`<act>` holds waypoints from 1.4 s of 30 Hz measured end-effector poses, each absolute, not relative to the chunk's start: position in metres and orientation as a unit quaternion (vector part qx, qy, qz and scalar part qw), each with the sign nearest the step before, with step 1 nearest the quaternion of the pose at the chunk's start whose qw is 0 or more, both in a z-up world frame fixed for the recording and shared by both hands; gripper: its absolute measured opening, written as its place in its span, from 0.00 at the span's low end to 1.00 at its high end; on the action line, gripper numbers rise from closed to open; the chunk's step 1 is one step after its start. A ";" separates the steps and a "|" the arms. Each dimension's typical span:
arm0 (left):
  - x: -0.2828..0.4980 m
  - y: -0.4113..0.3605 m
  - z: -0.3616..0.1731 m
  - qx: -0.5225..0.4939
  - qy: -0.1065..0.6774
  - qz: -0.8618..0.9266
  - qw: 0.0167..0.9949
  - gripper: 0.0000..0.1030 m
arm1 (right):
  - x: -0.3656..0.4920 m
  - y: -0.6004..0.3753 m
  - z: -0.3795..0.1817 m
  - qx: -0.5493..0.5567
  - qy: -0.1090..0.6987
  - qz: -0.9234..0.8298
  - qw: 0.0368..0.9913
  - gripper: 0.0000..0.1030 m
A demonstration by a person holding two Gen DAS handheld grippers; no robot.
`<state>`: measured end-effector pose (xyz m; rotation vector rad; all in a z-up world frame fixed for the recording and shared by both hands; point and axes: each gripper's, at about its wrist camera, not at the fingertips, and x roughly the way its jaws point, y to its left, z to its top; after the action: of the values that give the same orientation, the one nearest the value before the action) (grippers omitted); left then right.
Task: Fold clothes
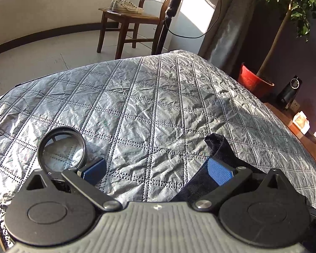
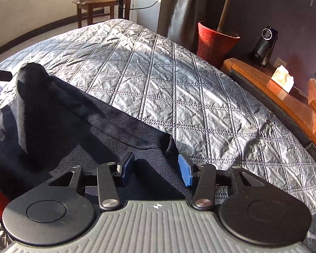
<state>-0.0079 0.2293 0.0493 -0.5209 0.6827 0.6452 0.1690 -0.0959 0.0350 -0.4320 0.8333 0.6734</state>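
A dark navy garment (image 2: pixel 78 130) lies on a grey quilted cover (image 2: pixel 179 80), and one part rises in a hump (image 2: pixel 31 78) at the left. My right gripper (image 2: pixel 155 169) hovers over the garment's near right corner. Its blue pads (image 2: pixel 185 172) stand apart with flat cloth under the gap, and neither presses on it. In the left wrist view my left gripper (image 1: pixel 158 169) is open wide over the bare quilted cover (image 1: pixel 137 97). A folded edge of the dark garment (image 1: pixel 219 145) passes just behind its right pad (image 1: pixel 220 171). Nothing is held.
A round black-rimmed lens (image 1: pixel 62 147) sits by the left gripper's left finger. Beyond the cover stand a wooden chair (image 1: pixel 126 25) with pale shoes (image 1: pixel 126 6), a fan stand (image 1: pixel 174 0) and a grey curtain (image 1: pixel 227 31). At right are a red plant pot (image 2: pixel 214 42) and a wooden ledge (image 2: pixel 273 92).
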 end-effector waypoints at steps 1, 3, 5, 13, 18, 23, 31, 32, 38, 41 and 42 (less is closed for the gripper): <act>-0.008 0.229 0.049 -0.247 0.326 0.307 0.859 0.99 | 0.169 -0.095 0.034 -0.202 0.396 0.318 0.837 0.05; -0.007 0.229 0.049 -0.248 0.326 0.307 0.859 0.99 | 0.168 -0.095 0.033 -0.198 0.391 0.317 0.841 0.05; -0.007 0.229 0.049 -0.248 0.326 0.306 0.859 0.99 | 0.166 -0.097 0.036 -0.200 0.375 0.313 0.849 0.05; -0.005 0.222 0.048 -0.241 0.330 0.300 0.862 0.99 | 0.175 -0.101 0.042 -0.220 0.325 0.263 0.881 0.19; -0.005 0.222 0.048 -0.241 0.330 0.300 0.862 0.99 | 0.163 -0.135 0.053 -0.177 0.314 0.220 0.906 0.35; -0.006 0.225 0.048 -0.246 0.331 0.297 0.861 0.99 | 0.134 -0.250 0.063 -0.054 0.326 0.092 0.939 0.59; -0.005 0.216 0.050 -0.234 0.329 0.296 0.866 0.99 | 0.119 -0.377 0.040 0.154 0.358 0.015 0.921 0.67; -0.004 0.214 0.050 -0.230 0.329 0.296 0.867 0.99 | 0.126 -0.376 0.038 0.149 0.361 0.025 0.920 0.69; 0.003 0.204 0.048 -0.217 0.333 0.297 0.869 0.99 | 0.153 -0.356 0.033 0.138 0.401 0.102 0.900 0.65; 0.005 0.198 0.048 -0.210 0.333 0.291 0.872 0.99 | 0.155 -0.352 0.040 0.126 0.402 0.111 0.900 0.16; 0.006 0.196 0.049 -0.207 0.333 0.289 0.873 0.99 | 0.155 -0.350 0.042 0.122 0.402 0.114 0.900 0.16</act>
<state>0.0056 0.1957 0.0486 -0.4333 0.6956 0.6047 0.1550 -0.3502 0.0422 0.2518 0.8314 0.2358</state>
